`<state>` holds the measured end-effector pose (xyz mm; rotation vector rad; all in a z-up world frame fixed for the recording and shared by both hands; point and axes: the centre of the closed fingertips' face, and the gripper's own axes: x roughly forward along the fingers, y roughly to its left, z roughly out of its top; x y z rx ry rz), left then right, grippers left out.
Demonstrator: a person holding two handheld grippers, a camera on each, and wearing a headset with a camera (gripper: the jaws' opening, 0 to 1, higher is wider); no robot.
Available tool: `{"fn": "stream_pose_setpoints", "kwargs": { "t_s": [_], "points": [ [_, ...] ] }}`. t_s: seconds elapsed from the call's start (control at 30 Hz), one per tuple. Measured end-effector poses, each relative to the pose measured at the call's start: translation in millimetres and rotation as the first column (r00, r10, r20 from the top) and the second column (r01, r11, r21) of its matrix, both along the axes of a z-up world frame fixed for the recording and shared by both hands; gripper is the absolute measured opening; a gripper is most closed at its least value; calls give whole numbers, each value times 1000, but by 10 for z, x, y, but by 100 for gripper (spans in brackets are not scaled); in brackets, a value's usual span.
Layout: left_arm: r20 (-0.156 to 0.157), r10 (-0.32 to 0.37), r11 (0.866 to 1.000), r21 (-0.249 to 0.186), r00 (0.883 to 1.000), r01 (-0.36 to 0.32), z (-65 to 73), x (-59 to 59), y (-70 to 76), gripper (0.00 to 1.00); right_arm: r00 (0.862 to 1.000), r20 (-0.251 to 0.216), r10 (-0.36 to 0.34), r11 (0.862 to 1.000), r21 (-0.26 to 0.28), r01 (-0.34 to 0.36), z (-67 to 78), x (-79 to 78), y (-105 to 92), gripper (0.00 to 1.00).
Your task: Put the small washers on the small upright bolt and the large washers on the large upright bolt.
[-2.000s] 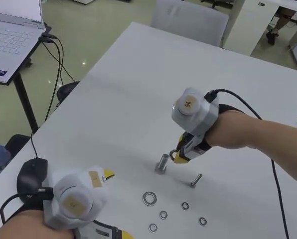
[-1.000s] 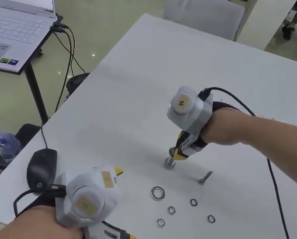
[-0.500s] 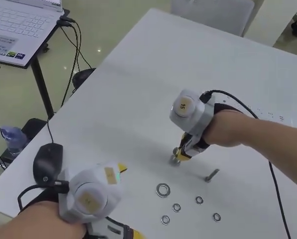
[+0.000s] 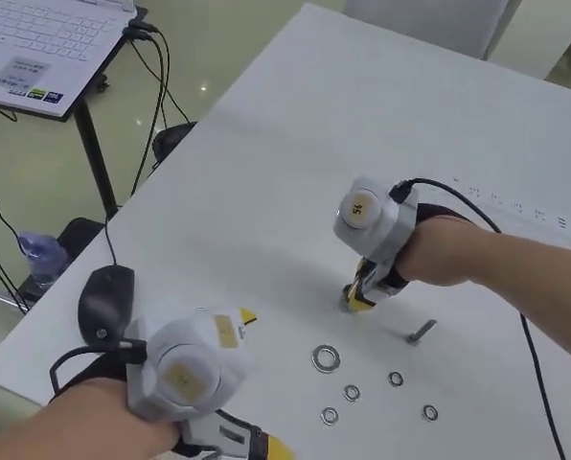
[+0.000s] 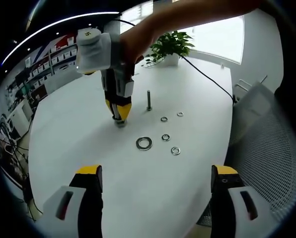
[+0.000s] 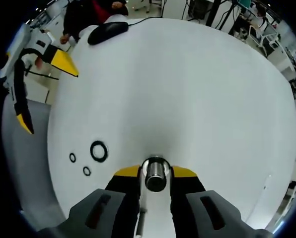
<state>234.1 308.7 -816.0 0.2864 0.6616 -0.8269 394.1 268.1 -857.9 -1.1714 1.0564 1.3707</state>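
- Head view: the right gripper [image 4: 360, 297] sits right of centre on the white table [image 4: 295, 144], its jaws pressed onto the large bolt [image 4: 351, 300], which stands on its head. The small bolt [image 4: 422, 332] stands just to the right, apart from it. Below them lie the large washer [image 4: 326, 359] and four small washers [image 4: 352, 392], all flat on the table. The left gripper [image 4: 262, 381] hangs at the lower left, well apart from the parts.
- Left gripper view: its own jaws at the bottom are spread wide with nothing between them. Both bolts are upright in the upper middle, and neither has a washer on it.
- Right gripper view: the bolt's round end fills the gap between the yellow tips at bottom centre, and the washers lie to the left.
- Judgement: this is the setting-up step, steadying the large bolt. Next, the jaws should part gently so the bolt is not tipped. Then a washer must be lifted by its thin edge.
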Motion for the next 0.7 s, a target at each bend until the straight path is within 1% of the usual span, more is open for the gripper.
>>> {"fn": "stream_pose_setpoints", "kwargs": {
  "t_s": [0.27,0.7],
  "points": [
    [-12,0,1000,13,1000,0,-34,-37,24,89,1000,-1,-6,1000,-8,6,-58,12,-22,22],
    [-18,-8,1000,19,1000,9,-39,-60,3,87,1000,0,-18,1000,0,18,-81,31,-38,23]
  ]
}}
